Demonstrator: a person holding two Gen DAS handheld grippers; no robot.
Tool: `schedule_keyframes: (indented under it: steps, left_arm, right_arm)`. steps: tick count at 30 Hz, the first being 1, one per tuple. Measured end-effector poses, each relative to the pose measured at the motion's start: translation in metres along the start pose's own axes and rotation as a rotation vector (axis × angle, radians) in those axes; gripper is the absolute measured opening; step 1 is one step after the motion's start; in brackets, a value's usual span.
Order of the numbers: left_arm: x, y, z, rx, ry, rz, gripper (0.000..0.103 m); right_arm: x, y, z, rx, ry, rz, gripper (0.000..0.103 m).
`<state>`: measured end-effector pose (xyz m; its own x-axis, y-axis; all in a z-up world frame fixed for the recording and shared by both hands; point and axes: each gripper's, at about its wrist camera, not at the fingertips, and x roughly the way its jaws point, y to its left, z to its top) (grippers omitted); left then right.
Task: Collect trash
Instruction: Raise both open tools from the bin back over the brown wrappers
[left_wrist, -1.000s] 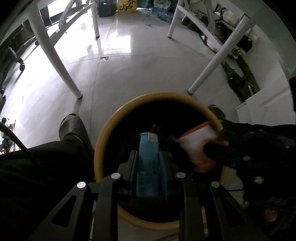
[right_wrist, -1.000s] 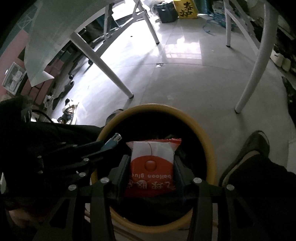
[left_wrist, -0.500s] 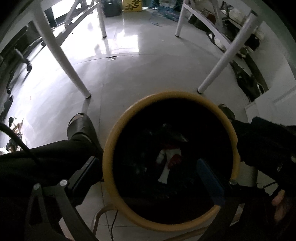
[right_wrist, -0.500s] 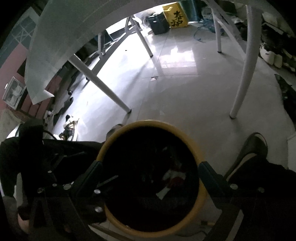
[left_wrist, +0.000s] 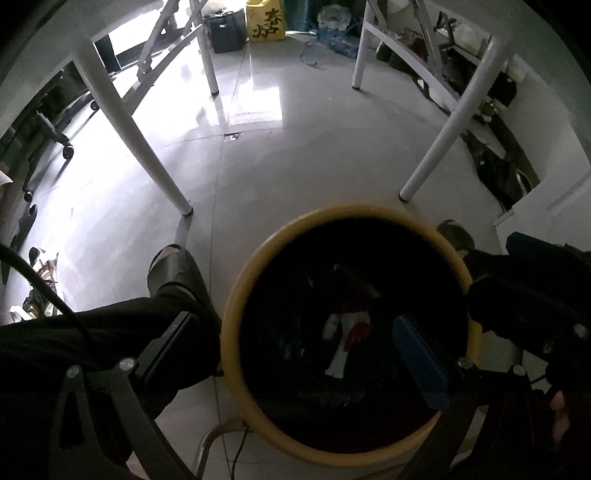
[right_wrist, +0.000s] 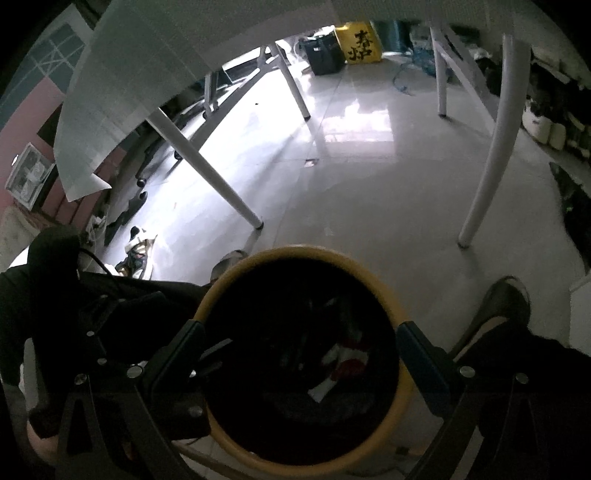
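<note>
A round bin with a yellow rim stands on the floor below both grippers. Deep in its dark inside lies a red and white packet among dim trash. My left gripper hangs open above the bin, its fingers spread wide with nothing between them. My right gripper is open as well, empty, straddling the bin mouth. The blue item held earlier cannot be made out in the dark bin.
The person's dark-trousered legs and shoes flank the bin. White table legs stand on the glossy tiled floor. A yellow bag and a black box sit far back. Clutter lies at the left.
Both grippers have opened wide. The blue item left my left gripper and the red and white packet left my right one; the packet now lies in the bin. Both views sit slightly higher.
</note>
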<state>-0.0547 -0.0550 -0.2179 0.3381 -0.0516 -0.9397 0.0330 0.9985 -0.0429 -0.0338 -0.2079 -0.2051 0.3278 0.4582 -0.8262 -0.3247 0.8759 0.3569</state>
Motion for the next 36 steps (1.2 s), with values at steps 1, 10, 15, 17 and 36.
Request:
schedule_keyframes:
  steps: [1, 10, 15, 17, 36]
  left_arm:
    - [-0.003, 0.0, 0.001, 0.003, -0.008, 0.009, 0.102]
    - [-0.044, -0.006, 0.006, 0.045, -0.132, 0.009, 0.102]
    - [-0.07, 0.0, 0.009, 0.05, -0.201, 0.012, 0.102]
    - [-0.08, 0.002, 0.012, 0.043, -0.23, 0.009, 0.102]
    - [-0.179, 0.032, 0.096, 0.029, -0.523, 0.026, 0.102]
  right_arm:
    - [-0.002, 0.0, 0.001, -0.003, -0.01, -0.002, 0.103]
    - [-0.05, 0.011, 0.015, -0.005, -0.164, 0.044, 0.103]
    - [-0.081, 0.014, 0.023, -0.025, -0.214, 0.058, 0.103]
    - [-0.095, 0.016, 0.024, -0.046, -0.229, 0.05, 0.103]
    - [-0.186, 0.07, 0.113, -0.335, -0.438, -0.109, 0.103]
